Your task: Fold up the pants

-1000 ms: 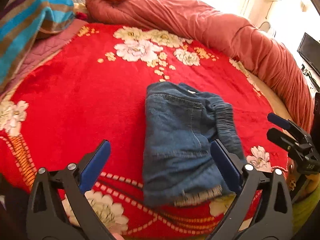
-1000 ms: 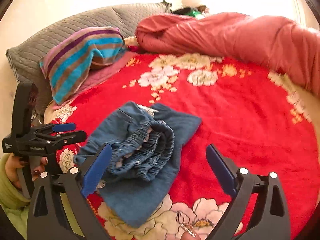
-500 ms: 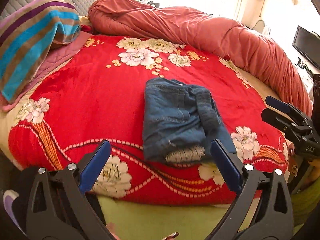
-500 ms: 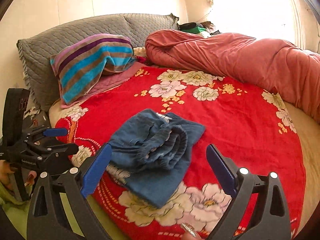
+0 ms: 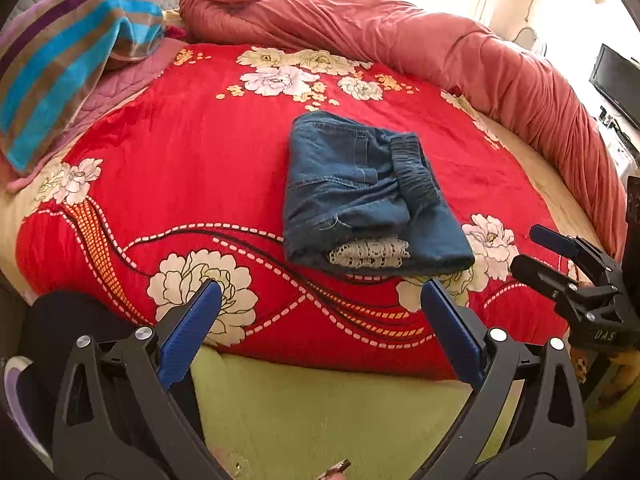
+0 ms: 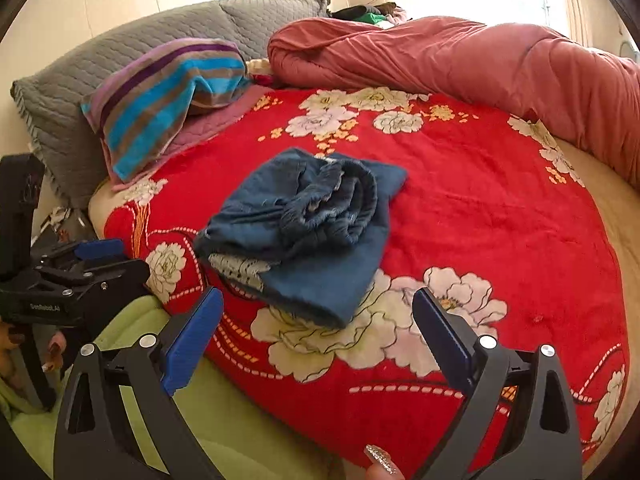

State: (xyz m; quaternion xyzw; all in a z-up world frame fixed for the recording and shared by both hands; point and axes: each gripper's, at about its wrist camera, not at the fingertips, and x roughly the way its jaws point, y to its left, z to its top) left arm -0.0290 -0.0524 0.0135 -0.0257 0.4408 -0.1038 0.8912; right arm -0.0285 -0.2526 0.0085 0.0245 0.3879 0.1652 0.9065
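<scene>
The blue denim pants (image 5: 360,192) lie folded into a compact bundle on the red floral blanket (image 5: 180,152); they also show in the right wrist view (image 6: 304,224), with the elastic waistband on top and a lace patch at the near edge. My left gripper (image 5: 320,308) is open and empty, held back from the bed's near edge, short of the pants. My right gripper (image 6: 316,320) is open and empty, also in front of the pants without touching them. Each gripper shows in the other's view: the right one (image 5: 560,256) and the left one (image 6: 100,256).
A rolled pink-red quilt (image 5: 400,36) runs along the far and right side of the bed. A striped towel (image 6: 168,92) lies on grey pillows (image 6: 60,92) at the left. A green sheet (image 5: 320,408) covers the bed's near side. A dark screen (image 5: 616,84) stands at the right.
Both grippers have pulled back from the bed and away from the pants, which now look smaller and farther off. The pants lie still, folded as before.
</scene>
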